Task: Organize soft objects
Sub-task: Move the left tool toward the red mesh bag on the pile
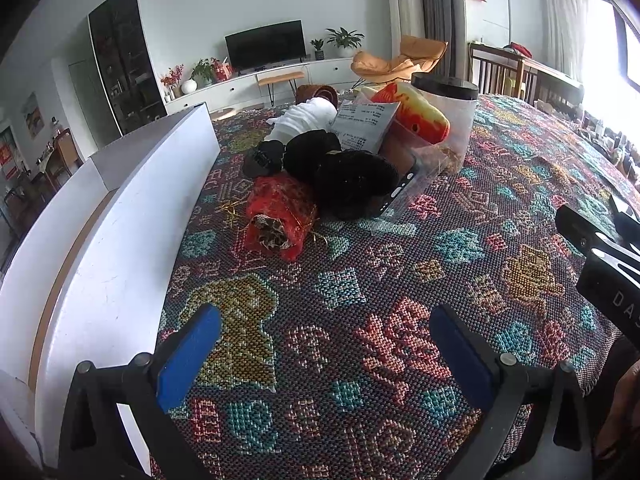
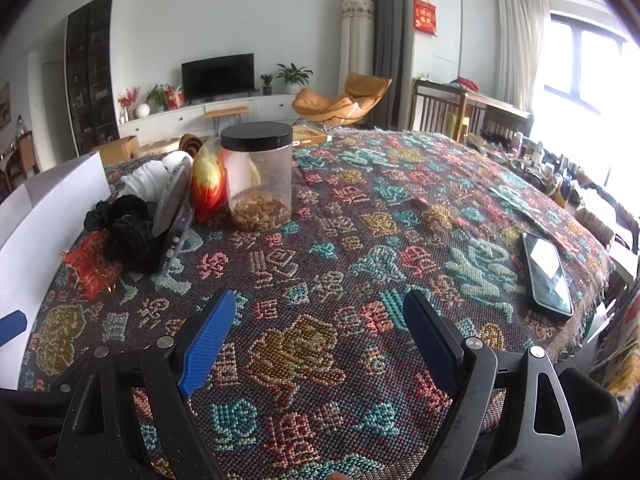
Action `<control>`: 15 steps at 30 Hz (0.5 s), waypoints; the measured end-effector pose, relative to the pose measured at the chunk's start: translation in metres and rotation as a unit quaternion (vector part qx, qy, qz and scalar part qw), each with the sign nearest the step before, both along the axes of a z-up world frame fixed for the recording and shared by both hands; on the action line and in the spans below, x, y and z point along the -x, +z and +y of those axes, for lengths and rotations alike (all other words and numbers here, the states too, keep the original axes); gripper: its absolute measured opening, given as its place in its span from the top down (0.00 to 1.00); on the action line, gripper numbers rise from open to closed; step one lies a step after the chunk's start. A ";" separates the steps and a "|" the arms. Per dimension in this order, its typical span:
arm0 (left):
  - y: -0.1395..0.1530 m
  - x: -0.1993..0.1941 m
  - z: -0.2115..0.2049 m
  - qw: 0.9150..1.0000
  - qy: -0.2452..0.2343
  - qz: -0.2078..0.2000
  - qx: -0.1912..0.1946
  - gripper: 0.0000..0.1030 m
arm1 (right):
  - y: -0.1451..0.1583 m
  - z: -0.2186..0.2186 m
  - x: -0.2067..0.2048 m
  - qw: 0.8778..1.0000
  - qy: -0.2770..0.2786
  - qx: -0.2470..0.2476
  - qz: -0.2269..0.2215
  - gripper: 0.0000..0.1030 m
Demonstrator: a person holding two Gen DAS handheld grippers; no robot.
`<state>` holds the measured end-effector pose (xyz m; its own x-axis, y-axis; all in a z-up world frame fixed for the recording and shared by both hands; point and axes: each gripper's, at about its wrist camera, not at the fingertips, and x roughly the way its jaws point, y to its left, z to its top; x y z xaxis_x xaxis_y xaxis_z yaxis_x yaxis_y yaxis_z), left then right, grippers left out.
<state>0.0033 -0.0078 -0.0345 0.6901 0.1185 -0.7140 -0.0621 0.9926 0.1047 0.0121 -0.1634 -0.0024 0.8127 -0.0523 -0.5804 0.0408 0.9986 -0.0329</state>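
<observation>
The soft things lie heaped at the far left of the desk, just beside the long white box [image 1: 120,208]: a red mesh pouch [image 1: 280,216] with gold thread nearest, a pile of black fuzzy fabric [image 1: 340,172] touching it behind, a white folded cloth [image 1: 308,116] further back, and an orange-and-yellow plush [image 1: 416,108] leaning against the clear jar [image 2: 258,176]. Both tools hover low over the near edge, well apart from the heap; the left gripper [image 1: 326,344] has its jaws released and wide with nothing between them, and the right gripper [image 2: 320,328] is likewise spread and empty. The step in hand looks like the first reach, and the red pouch seems the sensible pick, since it sits free at the front. A grasp across its middle should gather the slack mesh; the loose gold strands could snag on the knobbly woven cloth [image 2: 400,216] that covers the desk, so lifting straight up seems wise. The black fabric is limp and plush and would likely sag and drag its neighbours. The jar is rigid, black-lidded, with dry crumbs inside; a clear plastic case [image 2: 176,224] leans among the soft pieces, and a glossy phone [image 2: 546,276] lies at the right edge
</observation>
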 end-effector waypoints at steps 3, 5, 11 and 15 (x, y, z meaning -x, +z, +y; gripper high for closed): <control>-0.002 -0.001 0.000 1.000 0.001 0.004 -0.002 0.00 | 0.000 0.000 -0.001 1.000 0.000 -0.001 0.001 0.14; -0.005 -0.001 0.000 1.000 0.002 0.008 -0.004 0.00 | -0.001 0.000 -0.001 1.000 0.000 -0.001 0.002 0.14; -0.011 -0.004 0.000 1.000 0.003 0.019 -0.010 0.00 | -0.002 -0.001 -0.002 1.000 0.000 -0.004 0.004 0.15; -0.015 -0.006 0.001 1.000 0.005 0.025 -0.011 0.00 | -0.003 -0.001 -0.002 1.000 0.001 -0.005 0.006 0.14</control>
